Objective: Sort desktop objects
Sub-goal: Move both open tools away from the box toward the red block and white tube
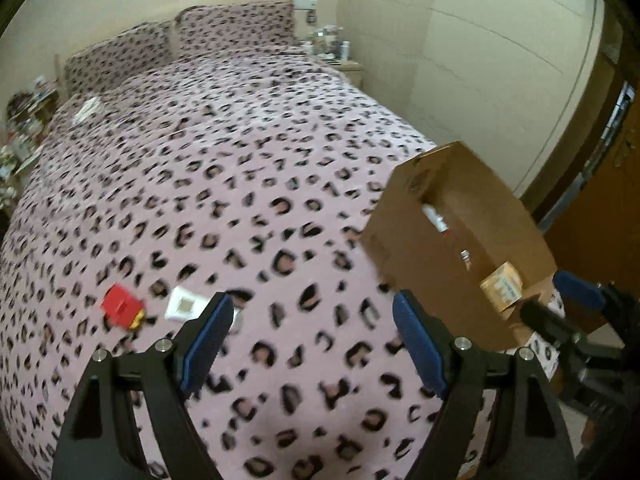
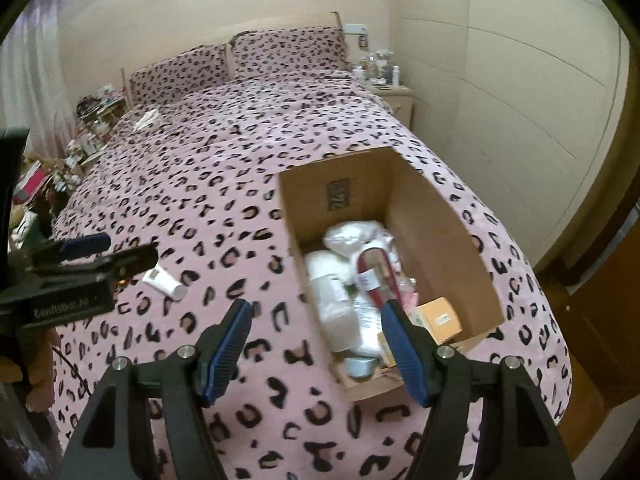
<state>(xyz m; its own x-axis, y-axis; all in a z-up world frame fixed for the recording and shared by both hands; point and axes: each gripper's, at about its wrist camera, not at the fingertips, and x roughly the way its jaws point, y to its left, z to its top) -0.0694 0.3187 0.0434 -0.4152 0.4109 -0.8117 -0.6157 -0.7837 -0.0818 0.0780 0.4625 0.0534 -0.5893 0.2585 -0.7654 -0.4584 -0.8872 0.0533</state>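
Both the left gripper (image 1: 312,336) and right gripper (image 2: 316,344) are held with jaws wide and empty. A cardboard box (image 2: 448,216) of items is set near the bed's (image 2: 240,152) right edge; a white tube (image 2: 166,282), red box (image 1: 120,305) and white packet (image 1: 185,304) are left toward its foot.

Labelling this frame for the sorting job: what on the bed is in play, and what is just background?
In play:
- cardboard box, already part-filled
- red box
- white flat packet
- white tube
- left tongs and right tongs, both open and empty

Background:
- pillows
- cluttered nightstand
- white item near the pillows
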